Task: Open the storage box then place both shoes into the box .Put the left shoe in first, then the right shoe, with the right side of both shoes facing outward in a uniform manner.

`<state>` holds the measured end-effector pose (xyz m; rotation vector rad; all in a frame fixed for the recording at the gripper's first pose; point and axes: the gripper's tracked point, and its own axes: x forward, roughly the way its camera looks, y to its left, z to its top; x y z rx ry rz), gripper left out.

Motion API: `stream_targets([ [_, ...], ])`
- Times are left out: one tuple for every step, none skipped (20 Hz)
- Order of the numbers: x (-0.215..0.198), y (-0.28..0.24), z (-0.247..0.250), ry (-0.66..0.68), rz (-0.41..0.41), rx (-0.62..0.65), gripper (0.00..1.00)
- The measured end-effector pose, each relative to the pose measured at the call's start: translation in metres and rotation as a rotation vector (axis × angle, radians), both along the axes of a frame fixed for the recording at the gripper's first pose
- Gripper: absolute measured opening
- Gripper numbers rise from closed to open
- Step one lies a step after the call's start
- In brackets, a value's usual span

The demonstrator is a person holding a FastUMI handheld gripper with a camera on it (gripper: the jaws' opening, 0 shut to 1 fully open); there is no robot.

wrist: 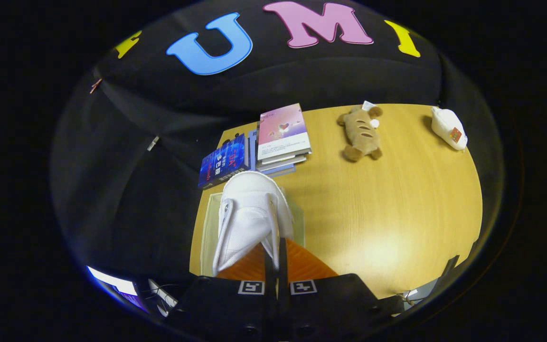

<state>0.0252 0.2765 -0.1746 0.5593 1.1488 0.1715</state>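
Shoe (249,216) first: white sneaker, hanging off the tongs (276,259), which are squeezed nearly together on a thin bit of its rim, so they're clamped on it, with the toe pointing away from the camera toward the books. Right underneath it sits the storage box (208,232), a pale see-through thing at the near left corner of the tabletop (397,204); I can see its left wall and a bit of its far right edge around the shoe, but can't tell if the shoe is touching the bottom or just hovering inside the rim. Something orange (304,266) shows just below the shoe on either side of the tongs, can't tell what it is. Beyond the box there's a stack of books (283,137) with a pink cover on top, and a blue book (223,161) lying beside it. Further right, a brown plush toy (361,133) lies well apart from a small white plush (449,128) near the far corner. Tabletop is light wood, black cloth wall behind.
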Motion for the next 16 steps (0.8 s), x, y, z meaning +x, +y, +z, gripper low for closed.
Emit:
stream_targets([
  [0.001, 0.010, -0.007, 0.011, 0.007, -0.013, 0.05],
  [0.002, 0.018, -0.013, 0.015, 0.012, -0.033, 0.05],
  [0.003, 0.024, -0.020, 0.019, 0.021, -0.054, 0.05],
  [0.003, 0.029, -0.026, 0.027, 0.030, -0.072, 0.05],
  [0.001, 0.033, -0.031, 0.036, 0.033, -0.087, 0.05],
  [0.001, 0.036, -0.037, 0.046, 0.034, -0.100, 0.05],
  [0.000, 0.037, -0.042, 0.056, 0.035, -0.108, 0.05],
  [0.001, 0.039, -0.046, 0.061, 0.029, -0.114, 0.05],
  [0.001, 0.041, -0.049, 0.065, 0.028, -0.121, 0.05],
  [0.000, 0.041, -0.053, 0.072, 0.029, -0.128, 0.05],
  [-0.002, 0.043, -0.054, 0.082, 0.031, -0.117, 0.05],
  [-0.003, 0.054, -0.051, 0.087, 0.039, -0.070, 0.08],
  [-0.004, 0.064, -0.045, 0.089, 0.051, -0.023, 0.14],
  [-0.002, 0.067, -0.039, 0.070, 0.052, -0.014, 0.20],
  [0.004, 0.064, -0.039, 0.046, 0.058, -0.025, 0.28],
  [0.007, 0.064, -0.035, 0.026, 0.070, -0.032, 0.33],
])
